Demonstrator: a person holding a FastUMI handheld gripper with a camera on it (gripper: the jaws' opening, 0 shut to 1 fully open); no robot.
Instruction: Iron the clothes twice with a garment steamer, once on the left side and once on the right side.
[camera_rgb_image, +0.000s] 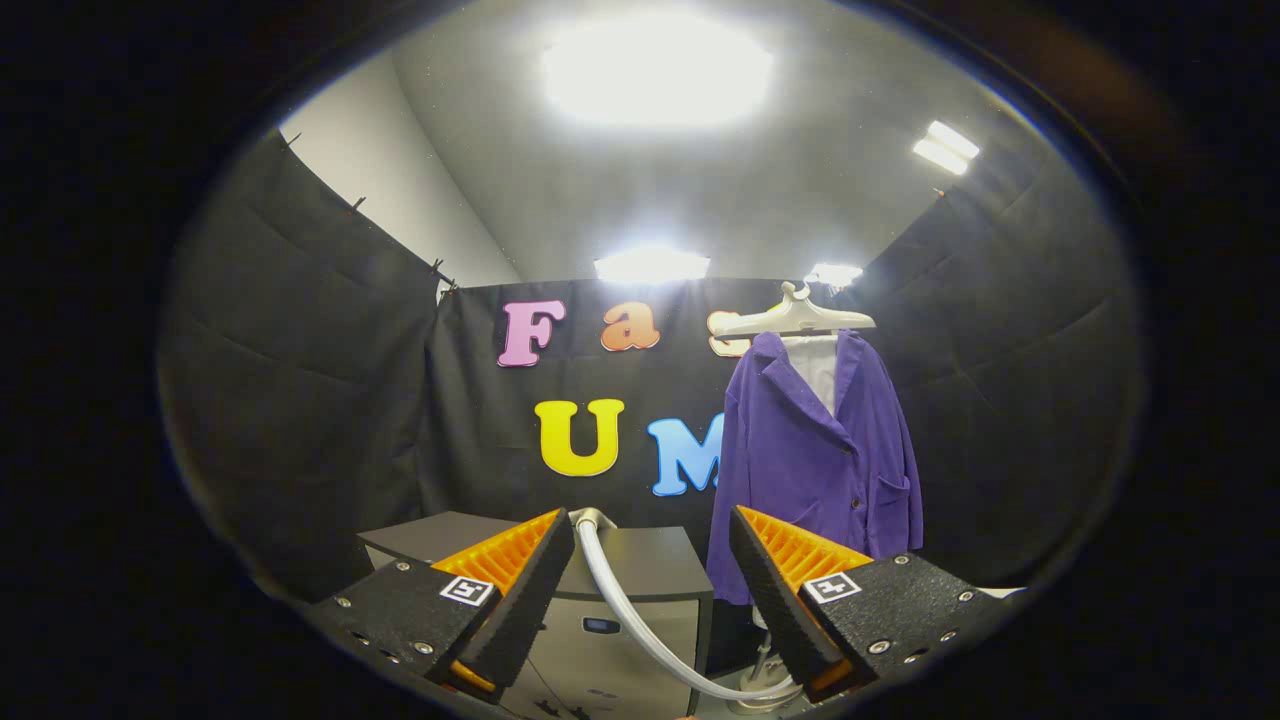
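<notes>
Hanging beyond the open gripper (650, 575) jaws: purple jacket (815, 450).

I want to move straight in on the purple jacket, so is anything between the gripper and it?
Nothing visible blocks it. The gripper is open and holds nothing; the purple jacket hangs on its hanger beyond the right finger. The hose curves low between the fingers, off the cabinet, below the line to the jacket.

Jacket (815, 460) hangs right of cabinet (620, 590), hose (640, 625) seemingly before it
</notes>
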